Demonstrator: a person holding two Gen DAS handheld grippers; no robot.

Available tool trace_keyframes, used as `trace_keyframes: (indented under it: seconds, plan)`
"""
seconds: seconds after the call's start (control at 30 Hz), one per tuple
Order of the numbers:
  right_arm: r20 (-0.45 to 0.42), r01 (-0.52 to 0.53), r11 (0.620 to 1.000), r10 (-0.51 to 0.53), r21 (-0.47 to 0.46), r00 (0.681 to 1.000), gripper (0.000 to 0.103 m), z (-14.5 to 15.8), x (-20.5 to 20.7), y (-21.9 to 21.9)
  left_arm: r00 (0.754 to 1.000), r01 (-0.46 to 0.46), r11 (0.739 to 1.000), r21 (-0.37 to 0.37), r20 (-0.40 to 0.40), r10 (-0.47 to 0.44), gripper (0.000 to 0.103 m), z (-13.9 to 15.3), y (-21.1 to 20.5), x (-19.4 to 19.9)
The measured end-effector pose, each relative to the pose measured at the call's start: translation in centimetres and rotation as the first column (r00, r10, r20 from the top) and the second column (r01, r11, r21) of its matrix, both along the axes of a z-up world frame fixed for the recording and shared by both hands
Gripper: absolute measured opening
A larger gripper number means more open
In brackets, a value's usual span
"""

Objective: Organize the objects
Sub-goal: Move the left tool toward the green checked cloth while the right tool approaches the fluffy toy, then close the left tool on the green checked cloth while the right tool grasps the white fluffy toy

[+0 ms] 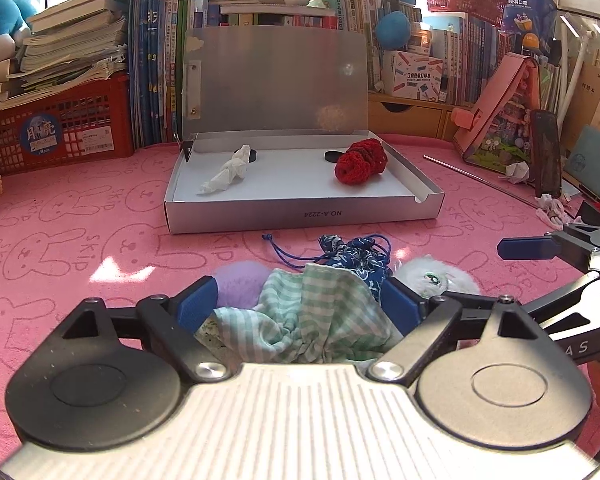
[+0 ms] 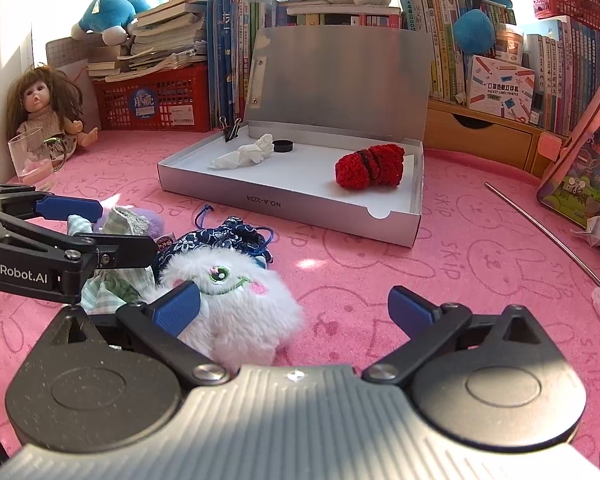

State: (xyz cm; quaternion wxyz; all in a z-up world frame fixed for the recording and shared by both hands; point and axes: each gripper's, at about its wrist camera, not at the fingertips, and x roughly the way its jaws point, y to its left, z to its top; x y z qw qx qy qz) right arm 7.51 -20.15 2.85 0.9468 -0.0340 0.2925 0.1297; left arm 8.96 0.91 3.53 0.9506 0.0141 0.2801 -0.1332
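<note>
Green checked cloth pouch (image 1: 320,312) lies bunched between the wide-spread jaws of the left gripper (image 1: 300,304); whether the pads touch it cannot be told. Soft, light, limp: likely to sag, so a pinch on the gathered middle suits best. Right gripper (image 2: 296,308) stands wide too, one pad against a white plush toy (image 2: 236,300), fluffy and squashy, nothing clamped. Blue drawstring bag (image 2: 220,236) sits just behind on the pink worktop (image 2: 460,272). Open silver box (image 1: 300,206) beyond holds a red knitted piece (image 1: 360,160).
</note>
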Motion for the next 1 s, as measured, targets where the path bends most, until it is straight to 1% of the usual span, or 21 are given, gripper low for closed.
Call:
trace_keyframes:
  seconds: [0.23,0.4,0.57,0.67,0.8,0.93,1.0]
  plan:
    - [-0.009,0.005,1.0,-0.005,0.03,1.0,0.103,-0.4,0.0,-0.1,1.0,-0.012,1.0,-0.005,0.004,0.012,0.092,-0.2,0.2,-0.1]
    - [-0.026,0.013,0.997,-0.011,0.073,1.0,0.103,-0.6,0.2,-0.5,1.0,-0.021,0.999,-0.036,-0.008,0.021,0.092,0.0,0.8,0.0]
    - [-0.038,0.008,0.995,-0.004,0.103,0.999,0.103,-0.9,0.1,-0.7,1.0,-0.002,0.998,-0.055,-0.019,0.001,0.091,0.1,1.1,-0.5]
    - [-0.041,-0.006,0.994,0.011,0.113,0.999,0.103,-1.0,0.0,-0.5,1.0,0.004,0.999,-0.045,-0.012,-0.005,0.091,0.2,1.3,-0.9]
    - [-0.044,-0.042,0.993,0.048,0.111,0.998,0.103,-1.0,-0.2,0.2,1.0,0.012,1.0,-0.02,0.022,-0.012,0.091,0.9,1.8,-1.7]
    - [-0.038,-0.073,0.995,0.076,0.07,0.996,0.103,-1.3,-0.2,1.6,0.999,0.016,1.0,0.009,0.039,-0.016,0.091,1.2,2.1,-2.2]
    - [-0.041,-0.072,0.996,0.074,0.057,0.996,0.103,-1.4,0.1,2.3,0.999,0.015,1.0,0.021,0.038,-0.016,0.091,1.1,2.2,-2.3]
